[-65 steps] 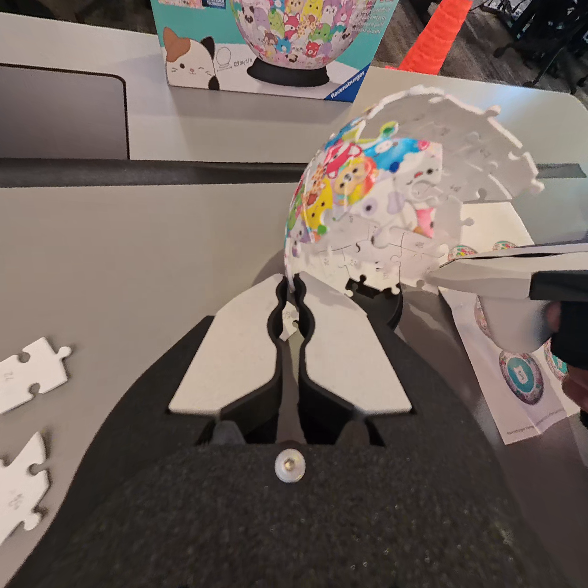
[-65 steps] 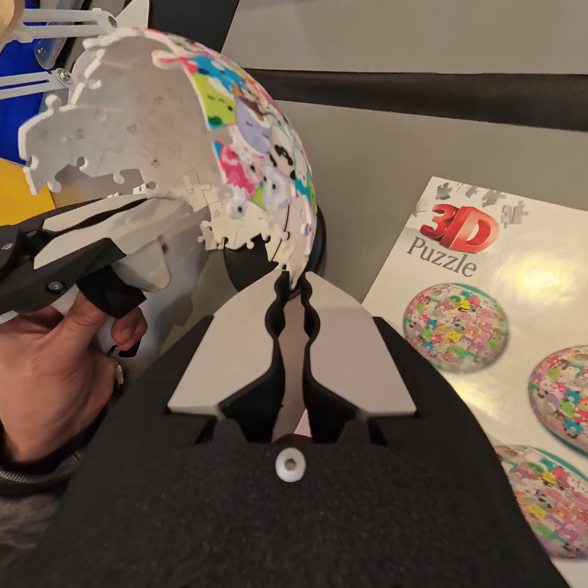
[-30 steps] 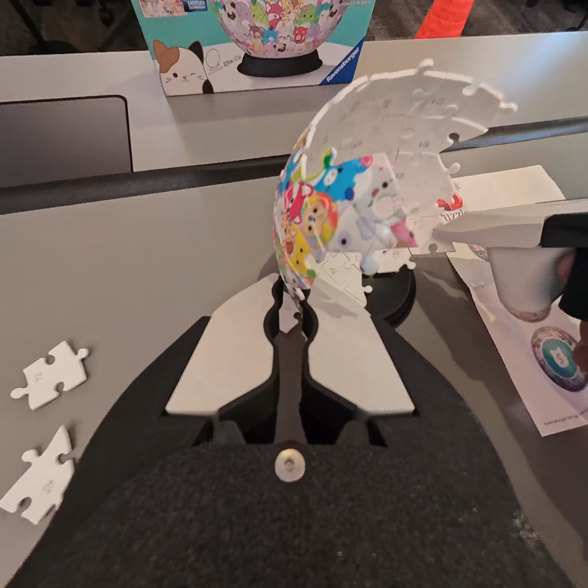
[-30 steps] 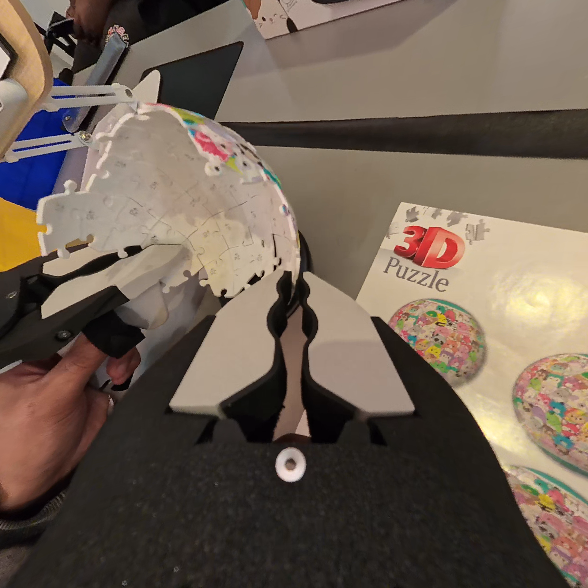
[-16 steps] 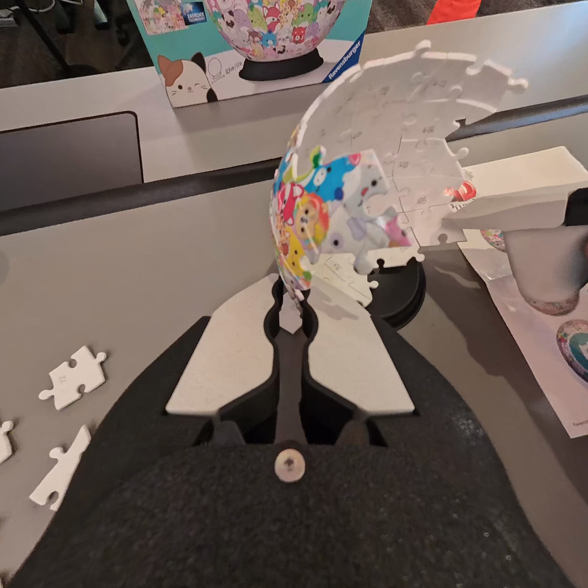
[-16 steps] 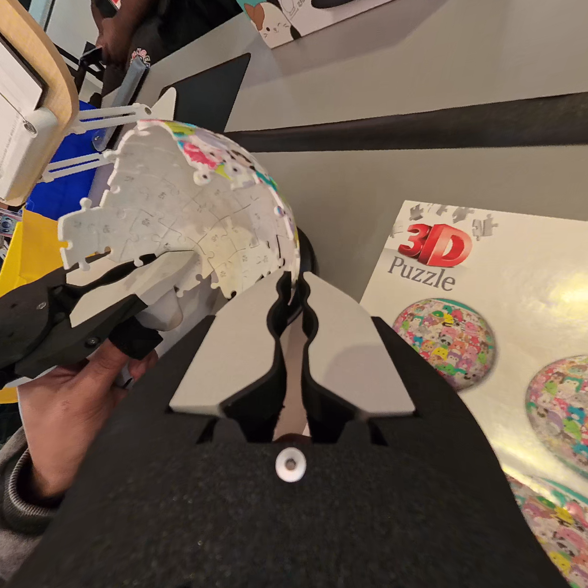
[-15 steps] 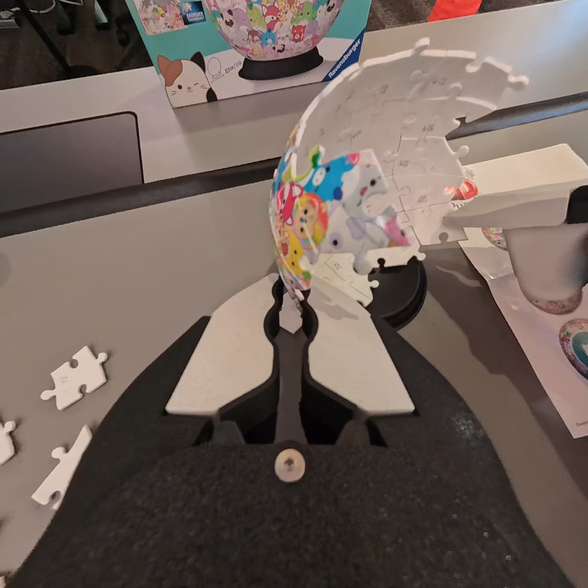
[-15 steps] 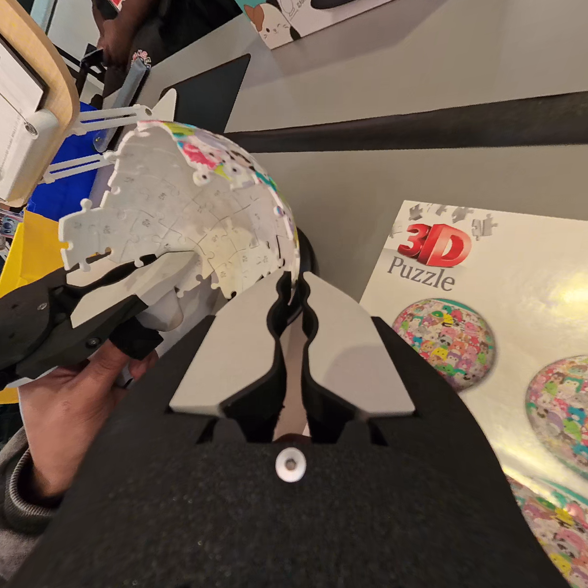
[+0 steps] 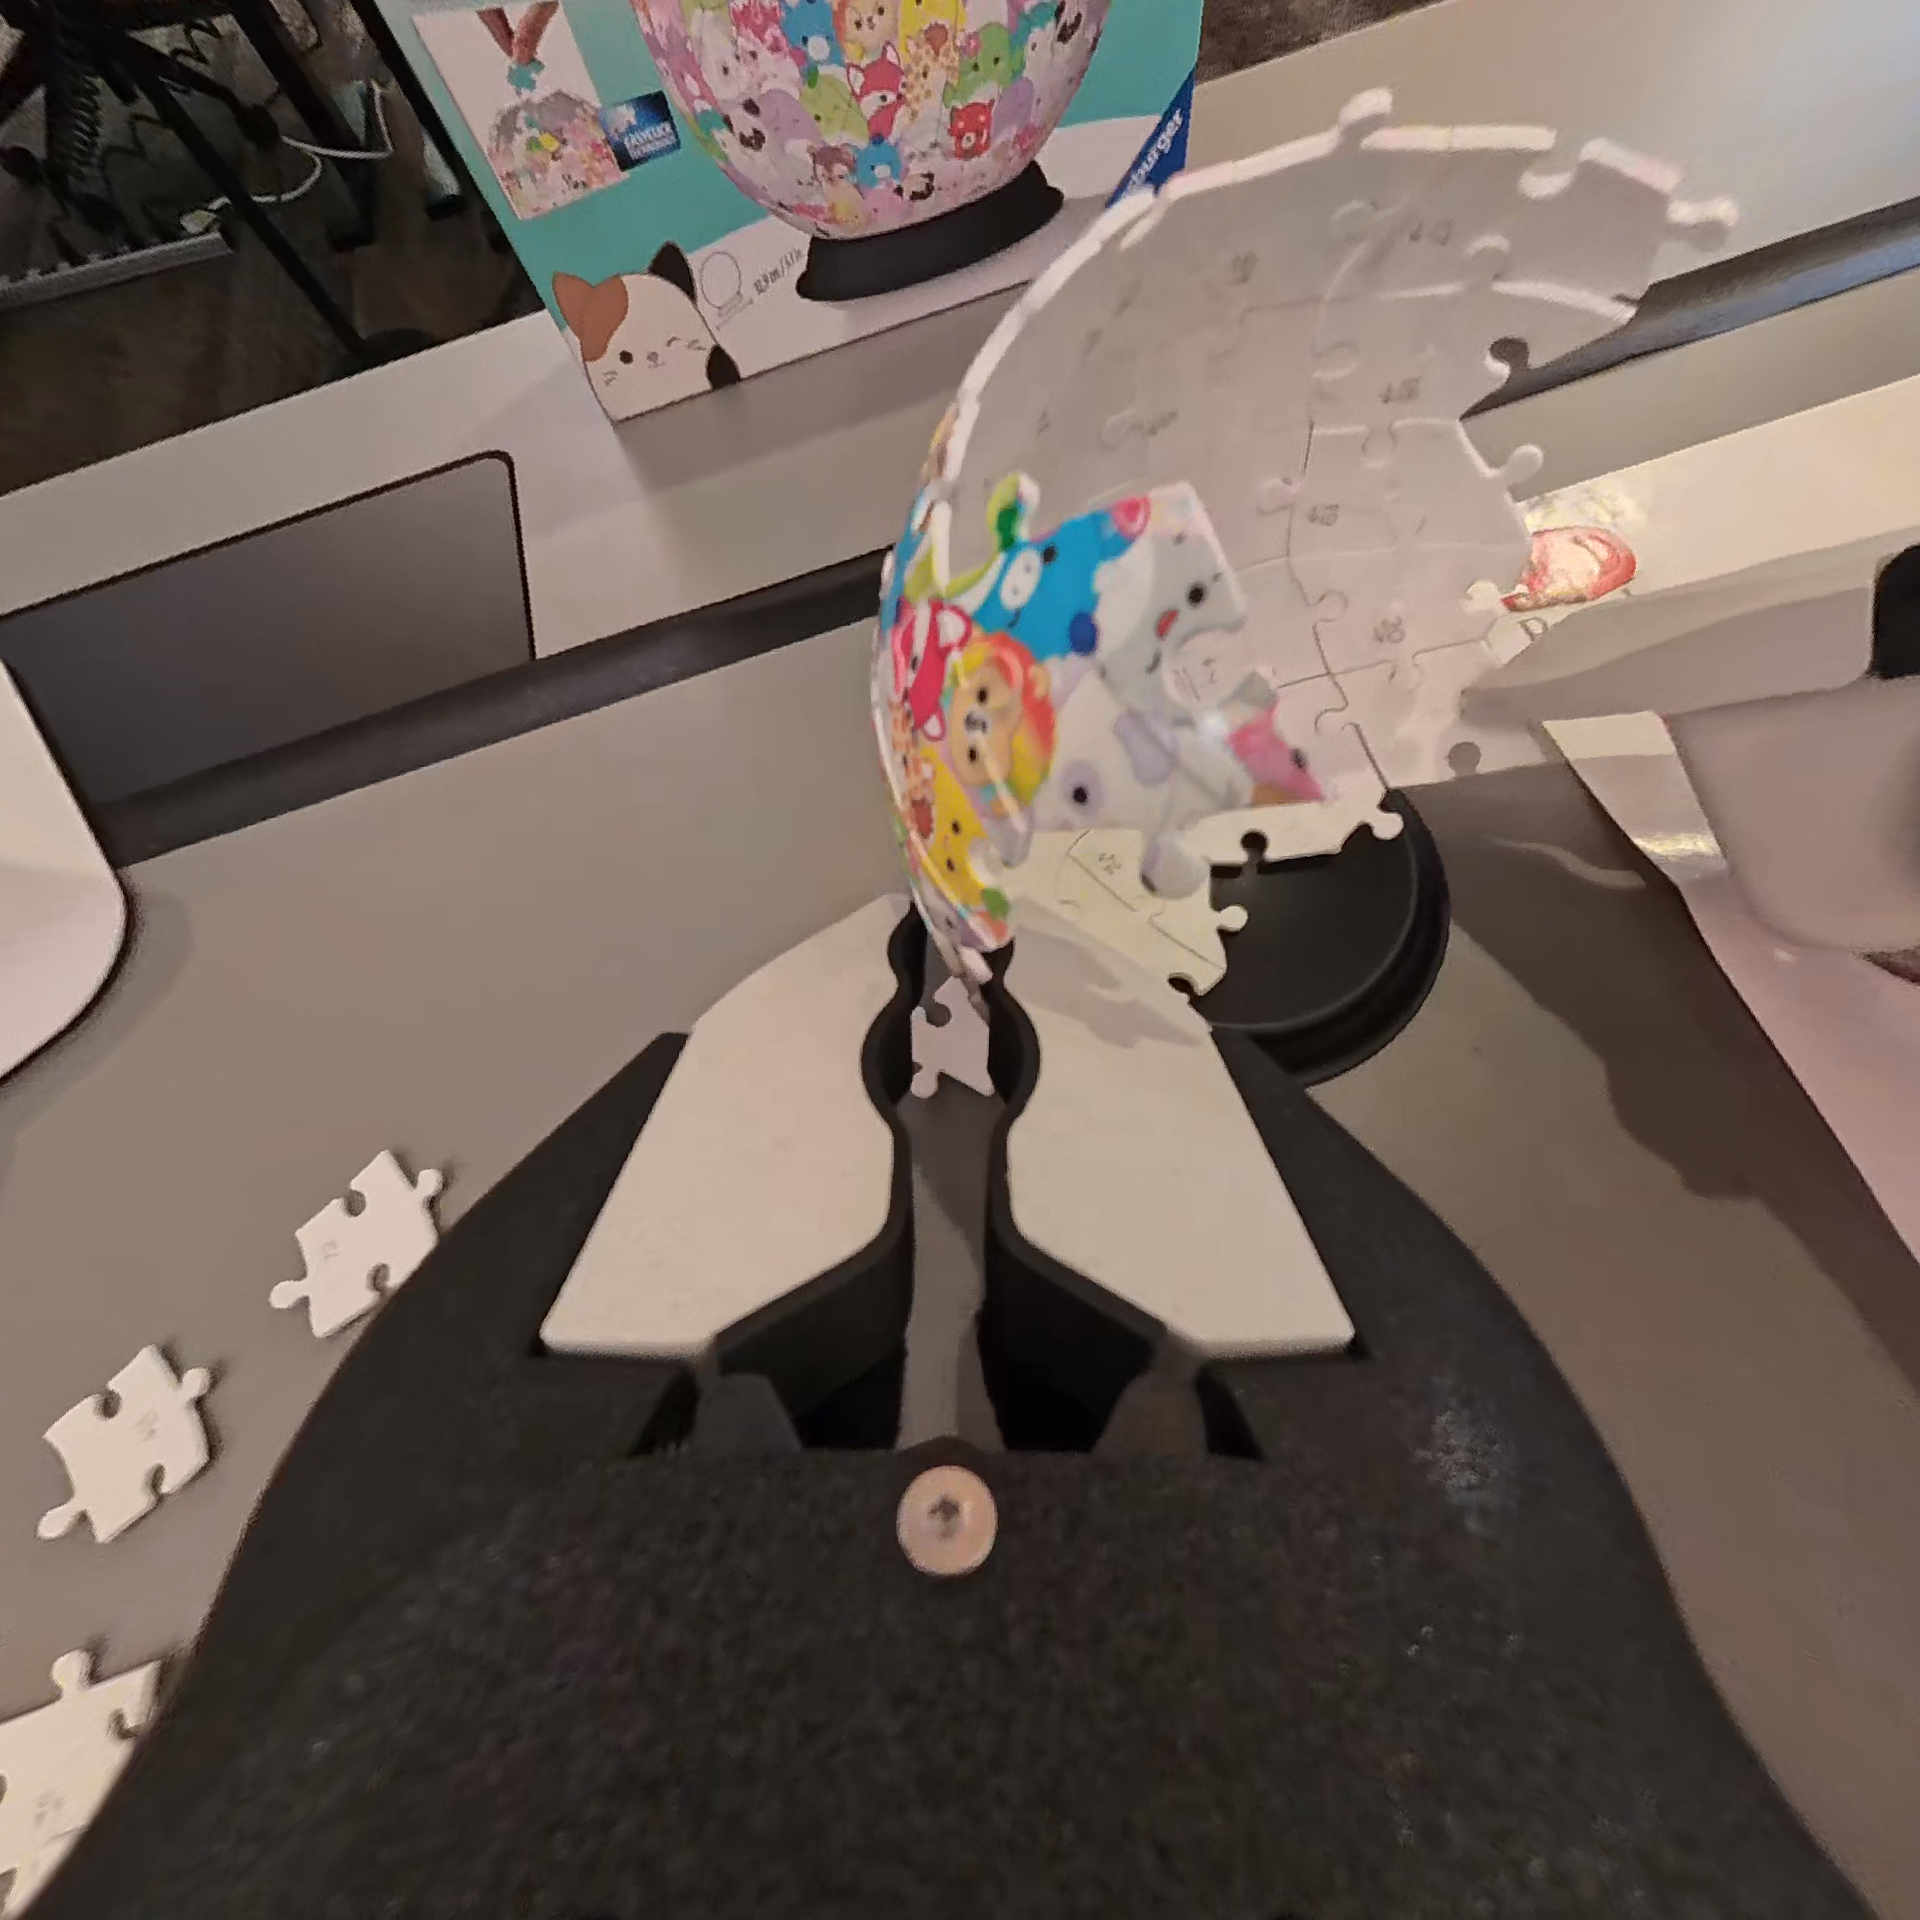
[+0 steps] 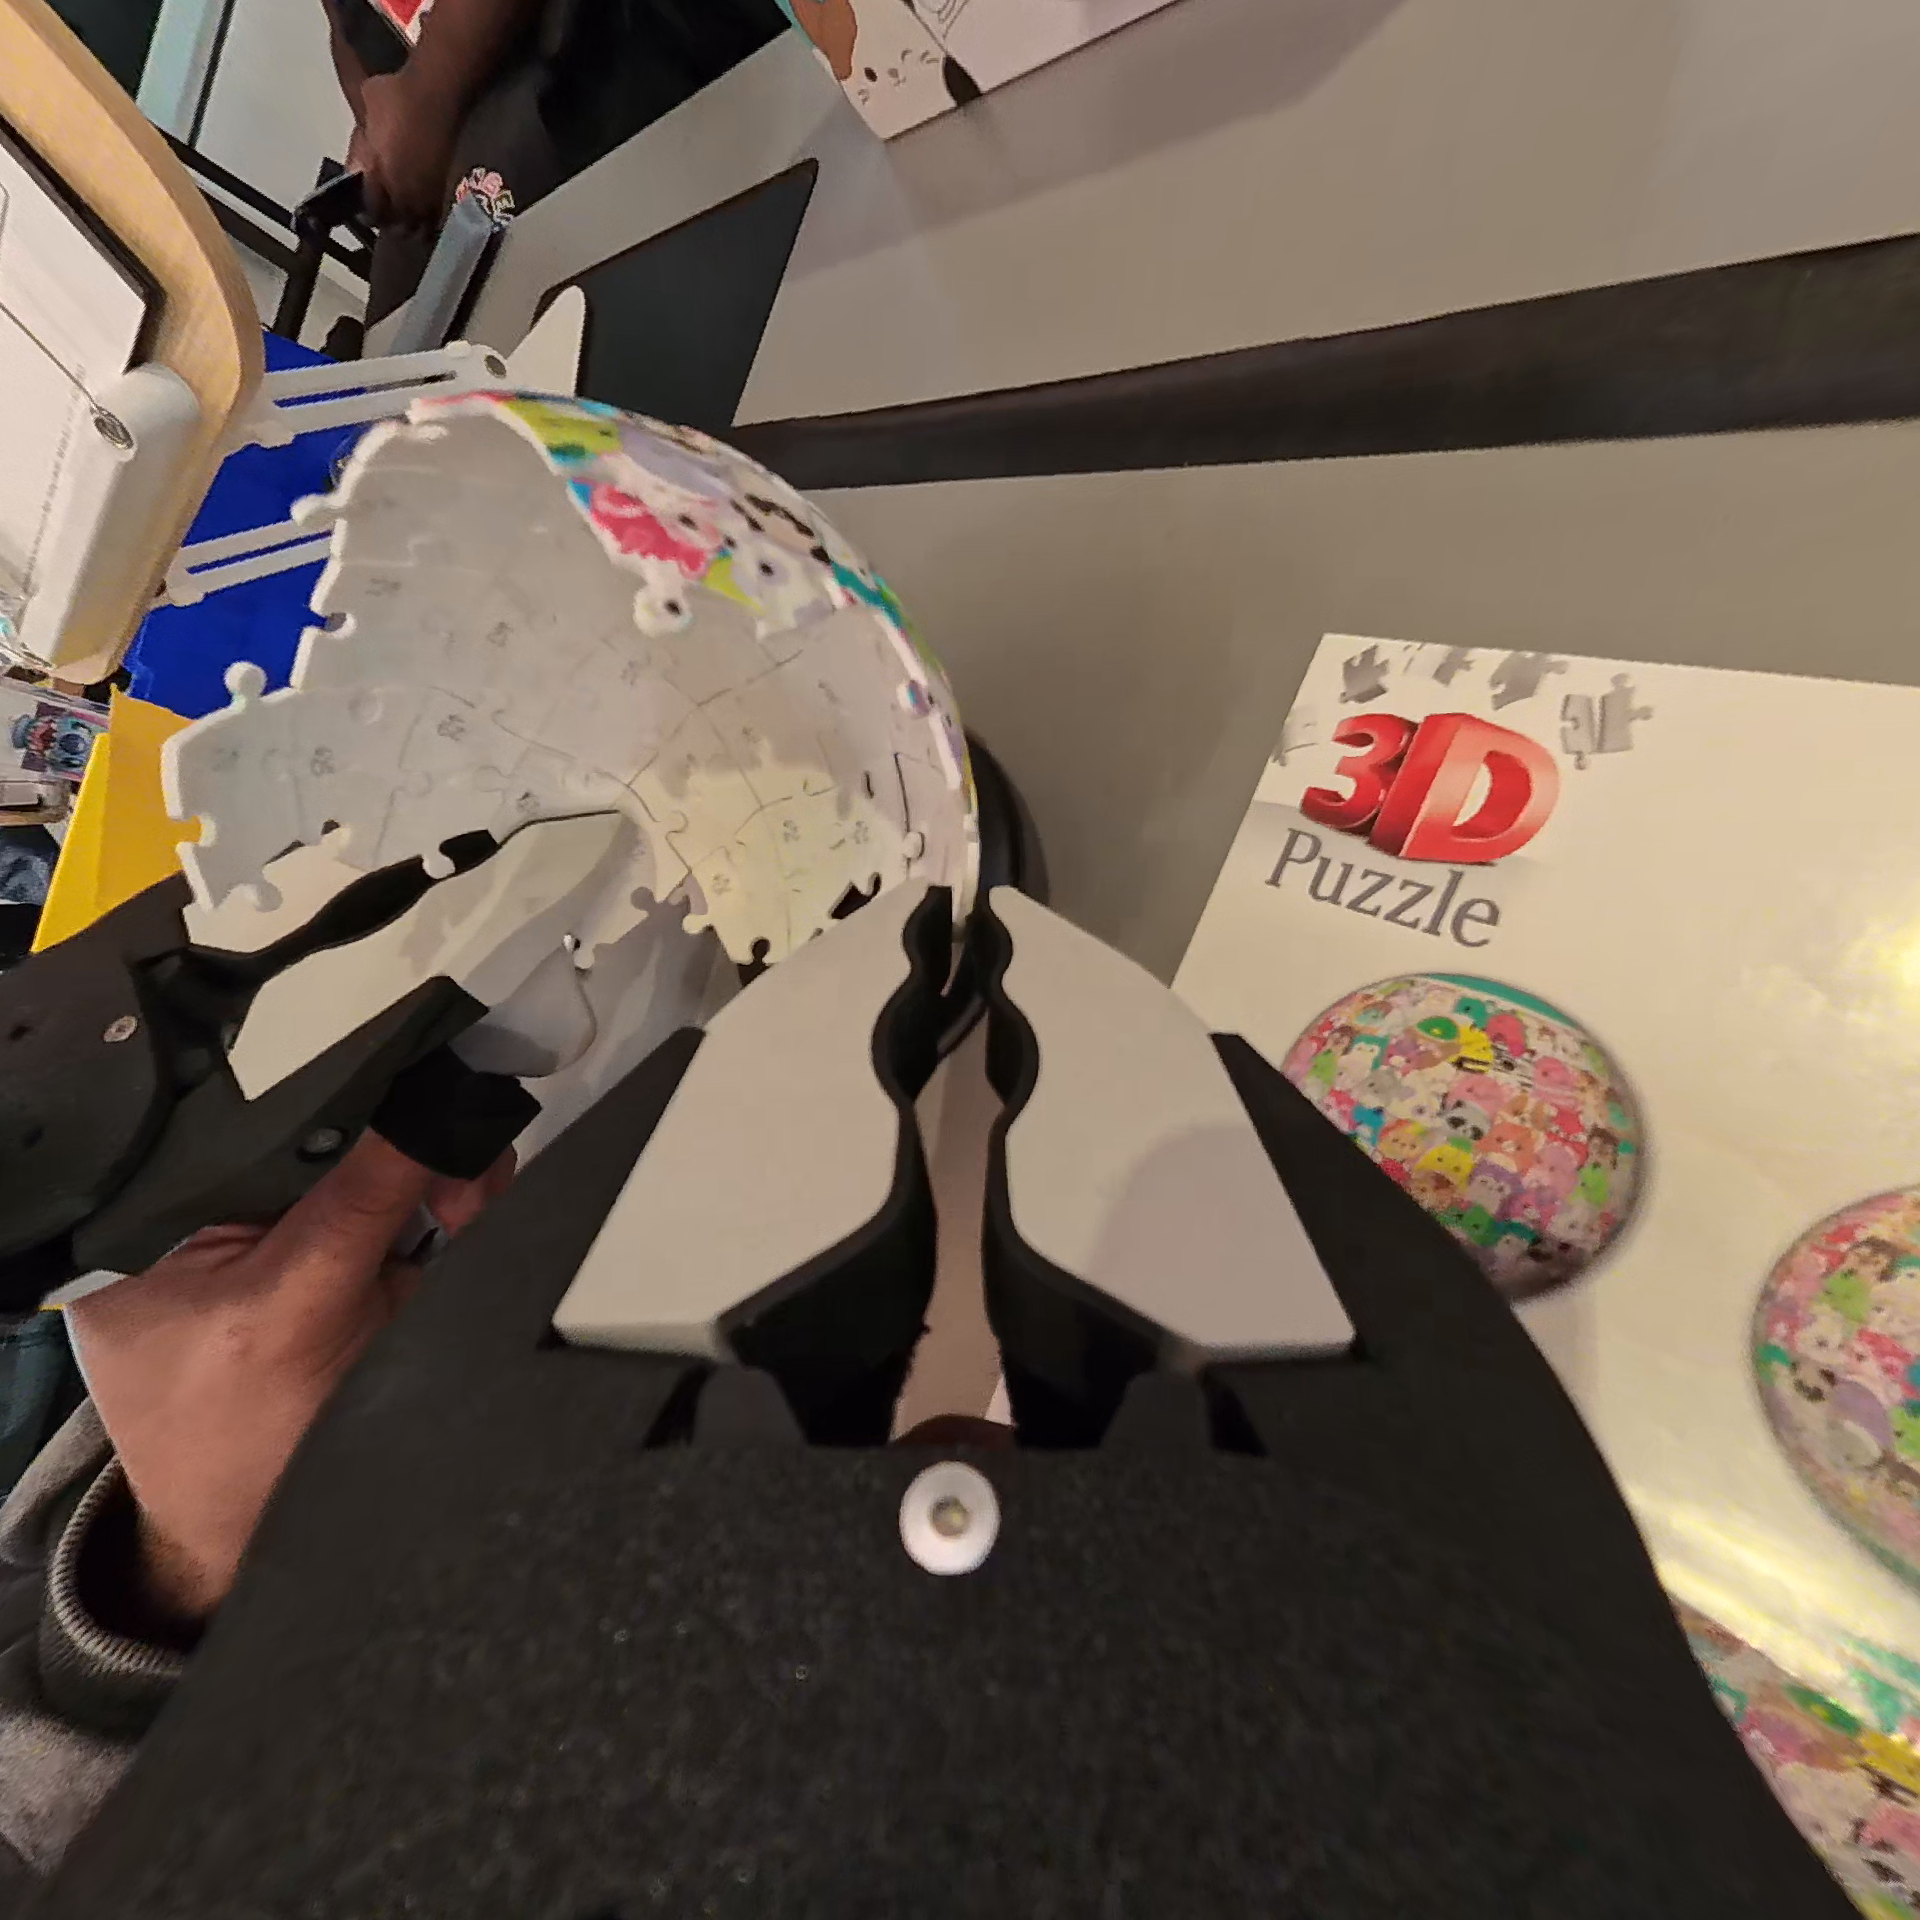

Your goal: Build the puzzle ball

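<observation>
The partly built puzzle ball (image 9: 1299, 416) is a curved shell, with colourful cartoon animals outside and white inside. It is held tilted just above its round black stand (image 9: 1340, 935). My left gripper (image 9: 951, 956) is shut on the shell's lower coloured edge. My right gripper (image 10: 961, 904) is shut on another edge of the shell (image 10: 520, 675), just in front of the stand (image 10: 1003, 821). The right gripper also shows at the right of the left wrist view (image 9: 1538, 696). The left gripper also shows in the right wrist view (image 10: 488, 842), held by a hand (image 10: 239, 1351).
Loose white pieces (image 9: 353, 1242) (image 9: 130, 1439) lie face down on the grey table to the left. The puzzle box (image 9: 831, 177) stands at the back. A printed instruction sheet (image 10: 1662, 935) lies to the right of the stand. A dark flat panel (image 9: 270, 613) is at the back left. One gripper's finger ends stand about 11 cm off the other's.
Both grippers have kept hold of the shell and turned it, so more of its white inside faces the left camera. The shell sits a little higher over the stand.
</observation>
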Motion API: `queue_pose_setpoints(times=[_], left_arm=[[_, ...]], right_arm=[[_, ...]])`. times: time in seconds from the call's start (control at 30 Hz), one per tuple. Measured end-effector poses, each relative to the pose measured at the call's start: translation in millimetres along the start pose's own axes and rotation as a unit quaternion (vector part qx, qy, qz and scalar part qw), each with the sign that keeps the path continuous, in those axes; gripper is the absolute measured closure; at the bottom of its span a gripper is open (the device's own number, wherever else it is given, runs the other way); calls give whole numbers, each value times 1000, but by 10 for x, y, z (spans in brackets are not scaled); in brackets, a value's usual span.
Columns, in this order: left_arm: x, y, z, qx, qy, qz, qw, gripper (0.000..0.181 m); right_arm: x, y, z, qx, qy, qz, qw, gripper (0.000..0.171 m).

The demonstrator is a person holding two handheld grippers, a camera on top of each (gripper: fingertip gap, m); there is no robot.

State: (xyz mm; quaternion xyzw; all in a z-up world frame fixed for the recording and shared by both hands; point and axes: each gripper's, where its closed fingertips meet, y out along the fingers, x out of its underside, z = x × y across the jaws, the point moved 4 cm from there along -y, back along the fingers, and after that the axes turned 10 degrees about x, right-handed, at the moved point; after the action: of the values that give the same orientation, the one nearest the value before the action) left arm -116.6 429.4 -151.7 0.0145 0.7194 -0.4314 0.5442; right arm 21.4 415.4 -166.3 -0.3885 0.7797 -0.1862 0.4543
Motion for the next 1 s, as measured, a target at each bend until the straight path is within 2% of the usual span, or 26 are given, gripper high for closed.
queue_pose_setpoints(times=[0.47,1.0], left_arm=[[-12,4,20,-24,38,-3,999,172],[-37,-8,55,-51,63,0,997,172]], right_arm=[[-22,-1,34,-34,37,-1,999,167],[-14,-7,35,-40,31,2,999,164]])
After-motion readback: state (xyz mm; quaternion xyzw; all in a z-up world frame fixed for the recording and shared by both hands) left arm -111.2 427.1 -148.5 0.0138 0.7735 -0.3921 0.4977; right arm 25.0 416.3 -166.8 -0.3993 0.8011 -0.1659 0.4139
